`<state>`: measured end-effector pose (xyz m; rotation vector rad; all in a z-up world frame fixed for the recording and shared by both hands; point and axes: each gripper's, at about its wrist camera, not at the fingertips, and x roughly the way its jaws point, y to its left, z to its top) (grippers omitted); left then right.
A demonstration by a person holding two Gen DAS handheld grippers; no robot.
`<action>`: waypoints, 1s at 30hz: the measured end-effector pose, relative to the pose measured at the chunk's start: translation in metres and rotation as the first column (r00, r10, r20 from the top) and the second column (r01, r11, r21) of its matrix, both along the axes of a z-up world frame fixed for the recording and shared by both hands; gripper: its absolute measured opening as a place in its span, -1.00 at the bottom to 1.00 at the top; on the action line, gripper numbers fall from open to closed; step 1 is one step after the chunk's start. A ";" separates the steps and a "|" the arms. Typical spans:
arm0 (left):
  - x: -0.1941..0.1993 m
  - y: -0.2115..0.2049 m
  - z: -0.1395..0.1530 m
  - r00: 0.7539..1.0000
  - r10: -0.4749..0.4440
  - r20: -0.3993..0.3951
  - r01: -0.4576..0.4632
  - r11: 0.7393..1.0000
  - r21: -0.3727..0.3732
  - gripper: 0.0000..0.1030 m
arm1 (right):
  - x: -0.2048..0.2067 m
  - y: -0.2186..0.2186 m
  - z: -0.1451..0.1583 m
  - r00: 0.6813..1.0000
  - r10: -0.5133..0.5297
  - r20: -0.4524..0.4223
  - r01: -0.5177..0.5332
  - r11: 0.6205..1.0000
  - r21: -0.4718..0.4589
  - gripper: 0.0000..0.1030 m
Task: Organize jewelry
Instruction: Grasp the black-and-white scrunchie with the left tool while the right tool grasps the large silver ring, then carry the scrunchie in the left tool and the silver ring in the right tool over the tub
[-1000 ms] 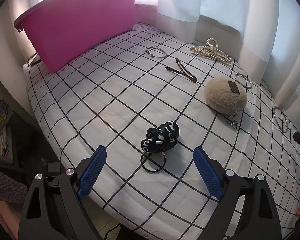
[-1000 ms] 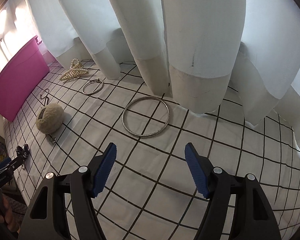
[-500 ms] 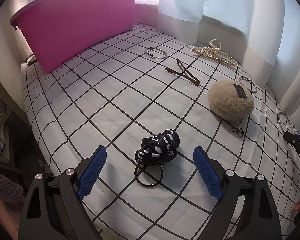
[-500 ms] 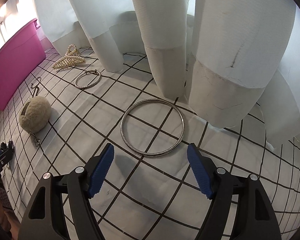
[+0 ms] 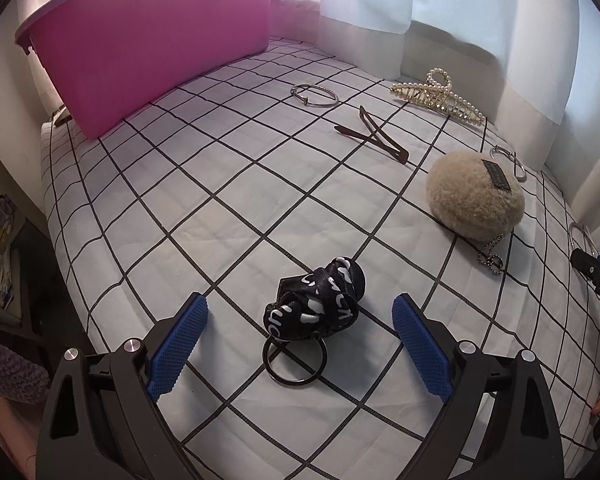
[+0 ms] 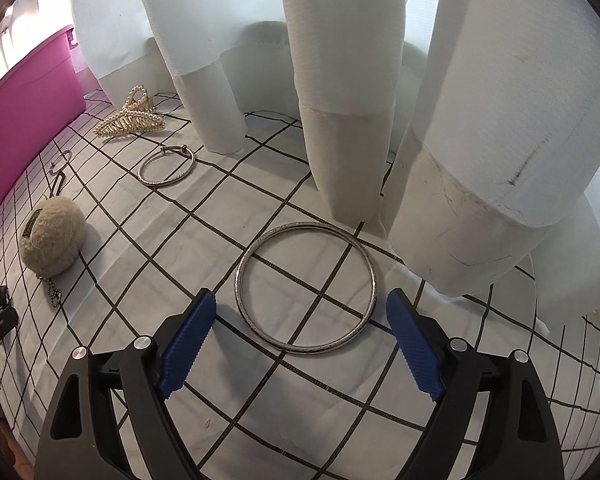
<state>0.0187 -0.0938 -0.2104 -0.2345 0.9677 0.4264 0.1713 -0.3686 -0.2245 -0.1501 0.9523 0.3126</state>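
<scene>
left gripper (image 5: 300, 344) wide, flanking black-and-white scrunchie on dark metal ring (image 5: 315, 312), lower centre, near surface's (image 5: 204, 184) front edge | right gripper (image 6: 300, 340) wide around large silver bangle (image 6: 306, 288), centre; white curtain folds (image 6: 472, 184) crowd just behind | pink plastic bin (image 5: 148, 44) upper left

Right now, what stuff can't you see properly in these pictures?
- Inside of the pink bin: both views show only its outer wall.
- Words on the black scrunchie, left view: crumpled folds break them up.
- Label on the fluffy pom-pom: too small to read in either view.
- Thin bangle, left view: squeezed at the right edge, partly behind the other gripper.
</scene>
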 end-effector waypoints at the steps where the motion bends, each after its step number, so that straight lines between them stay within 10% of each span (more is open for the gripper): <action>1: 0.001 -0.001 -0.001 1.000 0.002 0.001 -0.002 1.000 0.001 0.85 | 0.001 0.000 0.000 1.000 -0.001 0.002 0.001 1.000 -0.001 0.66; 17: 0.002 -0.004 -0.001 0.999 0.028 0.034 -0.028 0.999 0.023 0.84 | 0.006 0.003 -0.001 1.000 0.016 0.006 -0.016 1.000 0.001 0.69; 21: -0.001 -0.008 0.002 0.999 0.016 0.044 -0.017 1.000 0.026 0.55 | -0.005 0.008 0.002 0.998 0.050 0.026 -0.050 0.999 -0.002 0.37; 27: -0.004 -0.012 0.008 0.999 -0.005 0.054 0.003 0.999 0.033 -0.19 | -0.006 0.008 0.003 0.999 0.044 0.028 -0.044 0.999 0.008 0.36; 30: -0.004 -0.011 0.009 0.999 -0.009 0.051 0.008 0.999 0.032 -0.23 | -0.008 0.008 0.004 0.999 0.045 0.030 -0.046 0.999 0.014 0.36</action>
